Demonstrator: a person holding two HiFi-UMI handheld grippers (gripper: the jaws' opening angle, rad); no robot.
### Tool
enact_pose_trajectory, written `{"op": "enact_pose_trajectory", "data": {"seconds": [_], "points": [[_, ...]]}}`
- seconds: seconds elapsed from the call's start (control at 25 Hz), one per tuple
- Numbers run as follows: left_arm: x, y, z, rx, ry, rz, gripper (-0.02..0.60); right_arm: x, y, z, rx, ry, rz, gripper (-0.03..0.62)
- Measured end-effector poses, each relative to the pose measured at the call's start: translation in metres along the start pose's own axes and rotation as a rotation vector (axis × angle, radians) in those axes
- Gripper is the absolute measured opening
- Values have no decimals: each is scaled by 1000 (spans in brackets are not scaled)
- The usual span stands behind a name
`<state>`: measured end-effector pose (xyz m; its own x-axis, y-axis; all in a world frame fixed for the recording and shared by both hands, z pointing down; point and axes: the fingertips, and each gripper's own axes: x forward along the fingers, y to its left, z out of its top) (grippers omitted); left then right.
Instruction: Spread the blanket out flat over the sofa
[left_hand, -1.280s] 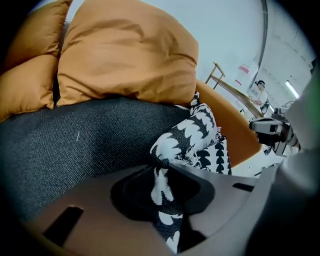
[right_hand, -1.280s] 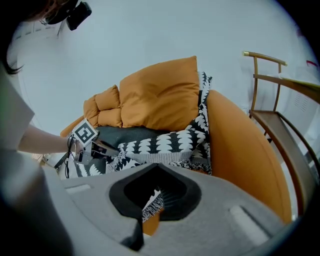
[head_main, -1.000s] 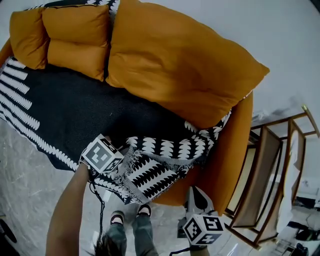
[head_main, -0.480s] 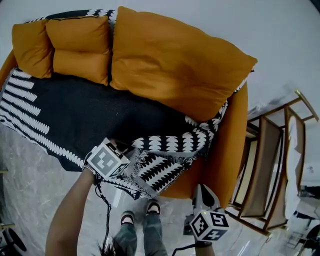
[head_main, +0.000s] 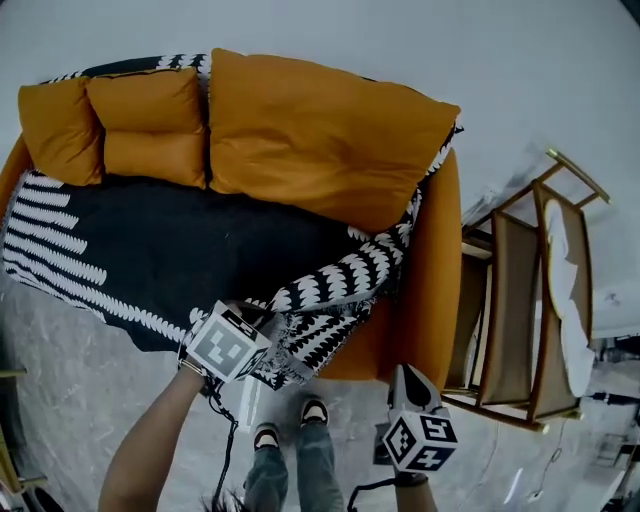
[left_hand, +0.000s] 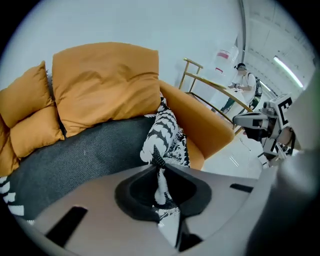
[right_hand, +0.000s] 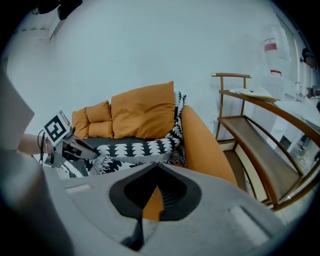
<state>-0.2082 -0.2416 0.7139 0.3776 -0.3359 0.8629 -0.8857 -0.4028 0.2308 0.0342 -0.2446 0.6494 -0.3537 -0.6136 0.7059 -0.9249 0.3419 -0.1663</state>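
A black blanket (head_main: 180, 250) with white patterned borders covers the orange sofa's (head_main: 435, 270) seat. Its right end lies folded and bunched in a patterned band (head_main: 345, 285) running from the right armrest down to the seat's front edge. My left gripper (head_main: 262, 330) is shut on that bunched fringe edge; in the left gripper view the cloth (left_hand: 162, 145) runs straight into the left gripper (left_hand: 160, 186). My right gripper (head_main: 405, 378) hangs lower, in front of the armrest, apart from the blanket. In the right gripper view the right gripper (right_hand: 152, 206) is shut on nothing.
One big orange cushion (head_main: 320, 140) and smaller ones (head_main: 150, 125) lean on the sofa back. A wooden rack (head_main: 520, 300) stands right of the armrest. The person's shoes (head_main: 315, 412) are on the marble floor (head_main: 70, 400) in front of the sofa.
The left gripper has drawn the bunched corner tighter, so the loose patterned heap at the seat front is now a narrower band. The right gripper stays low by the armrest.
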Motion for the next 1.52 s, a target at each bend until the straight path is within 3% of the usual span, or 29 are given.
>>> {"op": "enact_pose_trajectory", "data": {"seconds": [0.36,0.8,1.12,1.52], "points": [[-23,-79,17,69,-17,-30,34,-52,-20,-8,66,-64,-64,5],[-11,-148,0,-50,-54,-92,34,-97,-41,-32,127,-110,-130,5],[1,-204,-2,-25,-42,-135,34,-128,-60,-50,206,-145,-185,5],[29,-244,1,-18,-14,-186,32,-158,-99,-89,292,-138,-281,5]]}}
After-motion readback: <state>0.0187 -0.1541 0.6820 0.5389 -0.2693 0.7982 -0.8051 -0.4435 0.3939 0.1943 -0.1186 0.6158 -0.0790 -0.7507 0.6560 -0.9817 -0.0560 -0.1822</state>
